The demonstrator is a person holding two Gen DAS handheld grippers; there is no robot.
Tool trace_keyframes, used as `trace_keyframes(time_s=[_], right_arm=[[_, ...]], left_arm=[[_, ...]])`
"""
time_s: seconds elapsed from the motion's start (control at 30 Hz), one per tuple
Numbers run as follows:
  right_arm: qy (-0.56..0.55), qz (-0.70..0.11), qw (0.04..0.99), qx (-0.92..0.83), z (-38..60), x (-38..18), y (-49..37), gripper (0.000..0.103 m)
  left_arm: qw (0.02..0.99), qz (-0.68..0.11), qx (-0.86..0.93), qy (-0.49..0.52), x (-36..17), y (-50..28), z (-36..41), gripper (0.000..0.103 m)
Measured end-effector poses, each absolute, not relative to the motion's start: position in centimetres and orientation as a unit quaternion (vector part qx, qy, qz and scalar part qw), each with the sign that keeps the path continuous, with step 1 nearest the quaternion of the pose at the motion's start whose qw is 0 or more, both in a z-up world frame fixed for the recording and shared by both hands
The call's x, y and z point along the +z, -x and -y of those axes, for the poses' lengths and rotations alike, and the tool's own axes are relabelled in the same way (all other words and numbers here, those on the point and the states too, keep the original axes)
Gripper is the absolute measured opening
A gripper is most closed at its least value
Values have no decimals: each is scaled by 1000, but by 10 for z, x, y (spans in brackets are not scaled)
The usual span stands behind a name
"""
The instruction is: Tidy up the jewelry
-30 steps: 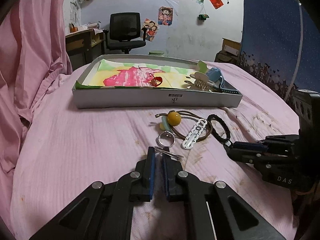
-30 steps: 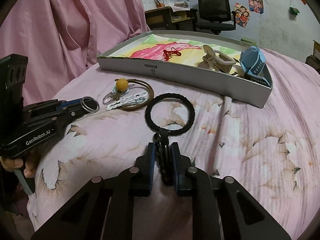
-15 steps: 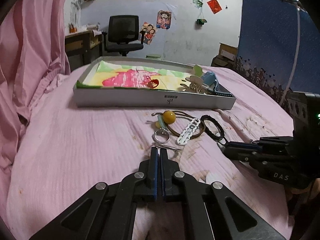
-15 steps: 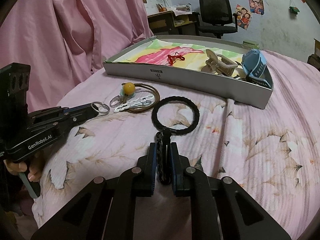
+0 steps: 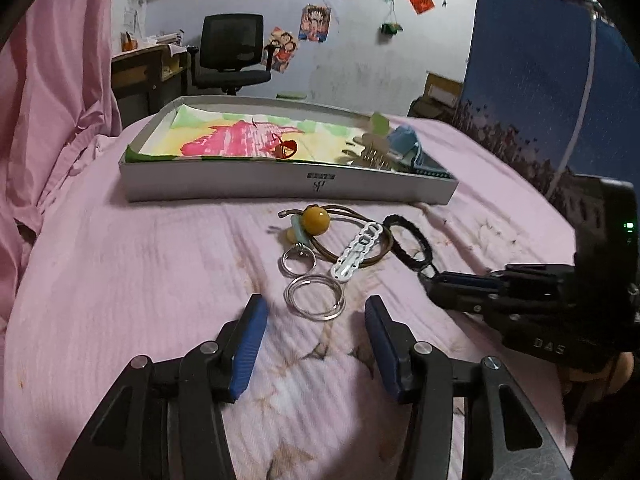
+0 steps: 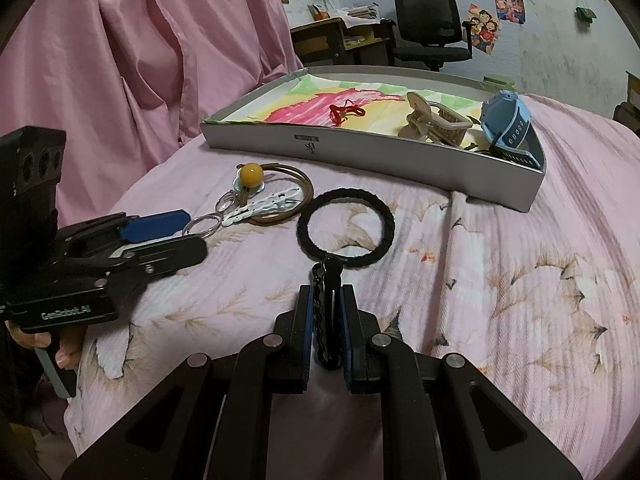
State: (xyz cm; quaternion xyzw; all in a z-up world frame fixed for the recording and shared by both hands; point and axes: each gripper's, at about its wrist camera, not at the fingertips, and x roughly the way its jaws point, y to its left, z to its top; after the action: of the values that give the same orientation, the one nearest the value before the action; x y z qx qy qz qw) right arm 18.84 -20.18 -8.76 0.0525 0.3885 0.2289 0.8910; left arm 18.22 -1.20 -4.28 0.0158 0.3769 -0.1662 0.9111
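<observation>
While several pieces already lie in the grey tray (image 6: 372, 156) at the far side of the bed (image 6: 520, 280), a small cluster is not yet sorted. Inside the tray, on its bright painted liner, sit a red cord knot (image 6: 346, 111), a beige hair claw (image 6: 434, 122) and a blue watch (image 6: 506, 120) at the right end. Near the tray's front wall on the pink bedspread lie a brown cord loop with a yellow bead (image 5: 316, 220), a white clip (image 5: 360, 250), a small silver ring (image 5: 298, 261) and a pair of thin silver bangles (image 5: 315, 296).

The left tool (image 5: 312, 344) has its blue-padded fingers spread wide and empty, with the bangles lying flat on the bedspread just beyond and between the tips. The right tool (image 6: 328, 320) is clamped on the tail of the black braided bracelet (image 6: 346, 232), whose loop hangs out ahead of the fingers over the bedspread, to the right of the cluster.

By my judgement the job is somewhere near halfway: three items are in the tray, one is in hand, and about four wait on the bed. The black bracelet looks the likeliest to go into the tray next; the bangles would need a fresh grip.
</observation>
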Motion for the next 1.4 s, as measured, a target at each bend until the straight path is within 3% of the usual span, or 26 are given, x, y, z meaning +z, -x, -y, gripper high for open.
trace_keyframes(time_s=[0.1,0.27,0.6,0.9,1.2,1.4], right_arm=[[-54,-390,891,228,201,-89,-190,12],[-53,-390,891,228,201,-89,-190,12],[-65,-352,903,237,205,-77,-182,11],[-92,-248,937,230,217,-40,-176,11],[-92,-131,967,200,221,10,-203,11],[-100,-114,971,186,227,18,-241,11]], left_arm=[[908,-386,-159,-30,-43,-189,17,45],[908,-390,-152,-30,-43,-192,16,30],[927,-344,-148,-31,-32,-168,15,29],[956,-266,-125,-27,-1,-158,17,29],[980,-178,-91,-18,34,-185,25,29],[985,-153,-83,-15,44,-225,33,29]])
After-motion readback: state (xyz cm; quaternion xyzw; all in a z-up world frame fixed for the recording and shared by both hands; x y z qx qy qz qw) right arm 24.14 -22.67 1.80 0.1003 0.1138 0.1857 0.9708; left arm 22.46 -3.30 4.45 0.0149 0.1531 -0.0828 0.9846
